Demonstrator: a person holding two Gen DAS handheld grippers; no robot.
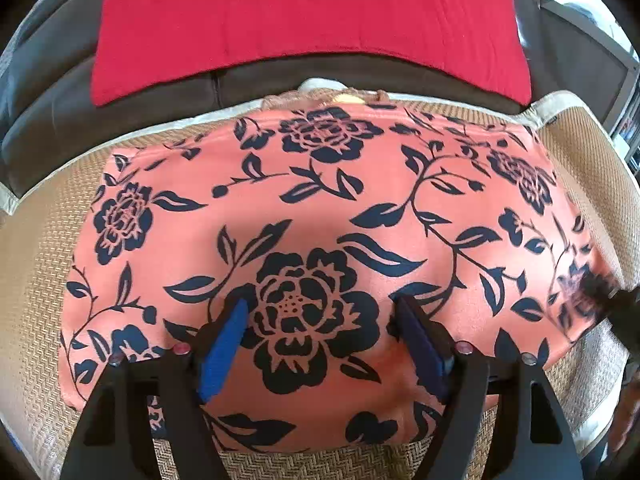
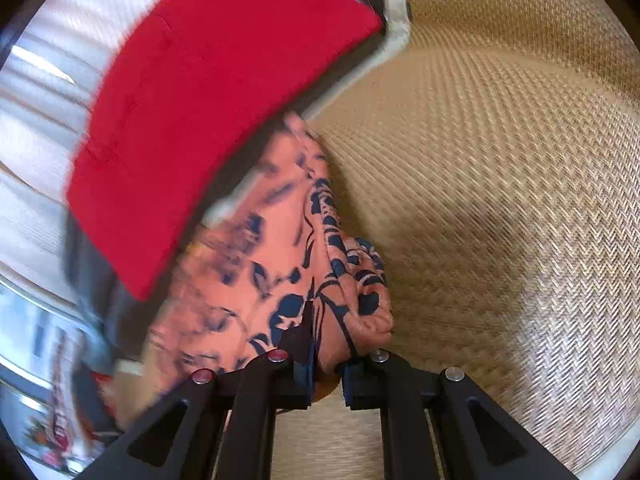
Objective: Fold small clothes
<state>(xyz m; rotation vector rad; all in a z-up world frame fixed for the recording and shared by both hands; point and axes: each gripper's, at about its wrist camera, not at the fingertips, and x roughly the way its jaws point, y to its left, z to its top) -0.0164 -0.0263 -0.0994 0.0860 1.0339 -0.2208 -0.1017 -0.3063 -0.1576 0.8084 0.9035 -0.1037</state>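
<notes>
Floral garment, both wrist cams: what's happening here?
A person is folding the floral garment on a woven mat. The left claw is open, fingers resting on the spread fabric. The right claw is shut on a bunched edge of the garment. A red cloth lies behind.

A woven tan mat (image 1: pixel 36 248) carries the floral garment (image 1: pixel 320 208).

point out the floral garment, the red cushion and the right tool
salmon-pink cloth garment with navy flowers (image 1: pixel 304 208): left wrist view, flat middle of the fabric.
red rectangular fabric cushion (image 1: pixel 304 16): left wrist view, its centre.
right tool (image 2: pixel 326 364): right wrist view, between the fingertips pinching the bunched cloth.
</notes>
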